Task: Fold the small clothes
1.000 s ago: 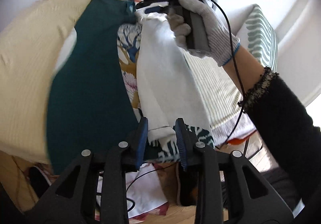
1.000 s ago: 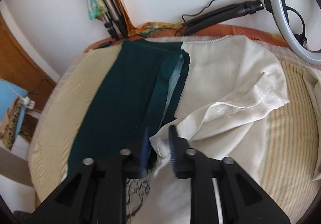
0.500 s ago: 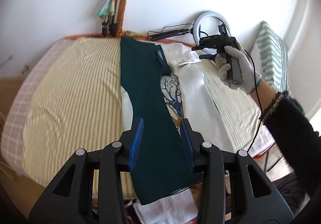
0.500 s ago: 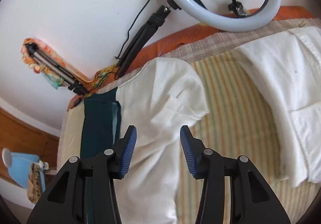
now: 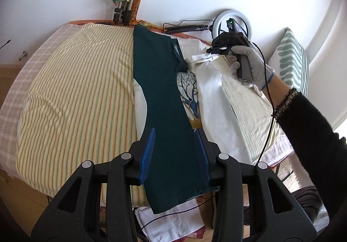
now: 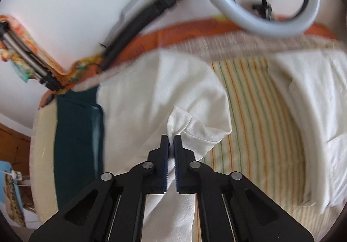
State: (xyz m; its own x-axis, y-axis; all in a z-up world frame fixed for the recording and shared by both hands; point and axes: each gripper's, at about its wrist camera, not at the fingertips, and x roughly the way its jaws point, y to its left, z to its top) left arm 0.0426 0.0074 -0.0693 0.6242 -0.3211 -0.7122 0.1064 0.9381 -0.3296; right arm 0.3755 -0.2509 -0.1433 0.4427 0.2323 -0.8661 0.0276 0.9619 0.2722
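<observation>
White cloth (image 6: 190,129) pinched, right gripper (image 6: 171,144) tilted down.

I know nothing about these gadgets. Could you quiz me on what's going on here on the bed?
1. True or false: the right hand-held gripper is pinching the white shirt.
2. What colour is the garment lying under the left hand-held gripper?
3. Which stands against the wall behind the bed? A ring light B fan C mirror

Key: 1 true. 2 dark green. 3 A.
</observation>
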